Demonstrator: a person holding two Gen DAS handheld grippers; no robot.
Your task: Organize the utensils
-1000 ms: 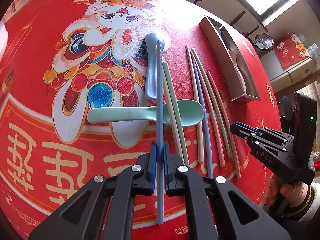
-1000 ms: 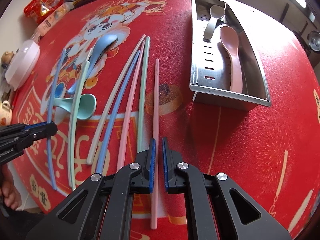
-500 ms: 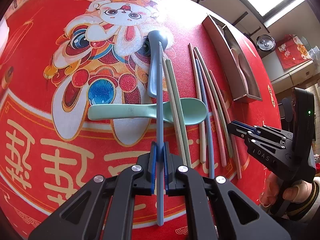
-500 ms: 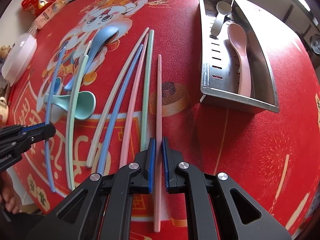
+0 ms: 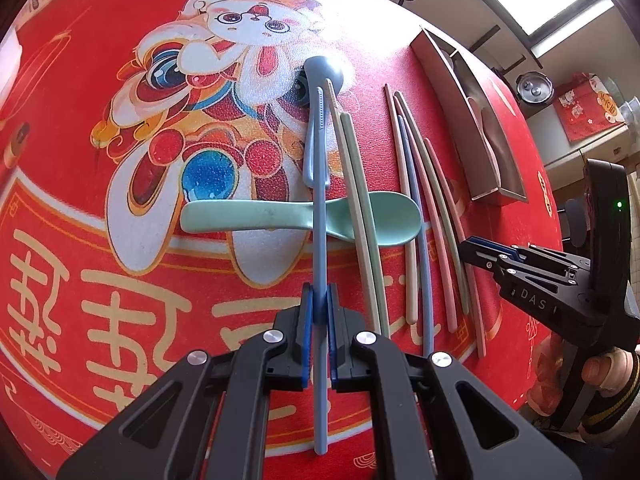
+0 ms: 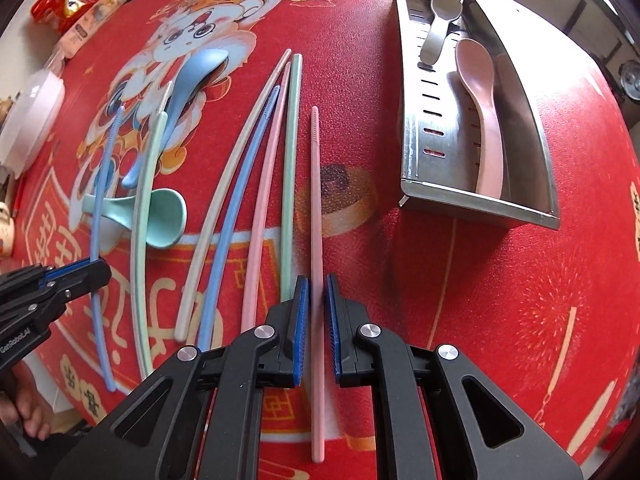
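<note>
Red tablecloth (image 5: pixel 100 240); chopsticks (image 6: pixel 256 208) everywhere

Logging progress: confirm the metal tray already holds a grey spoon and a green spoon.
Wrong spoon colour. In the right wrist view the metal tray holds a grey spoon and a pink spoon; the green spoon lies on the red mat.

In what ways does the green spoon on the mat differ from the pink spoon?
The green spoon lies on the red mat, the pink spoon inside the metal tray. The green spoon has chopsticks lying across it; the pink spoon has none. The green spoon lies crosswise to the chopsticks, the pink spoon roughly along them. Both look like the same matte spoon shape.
</note>
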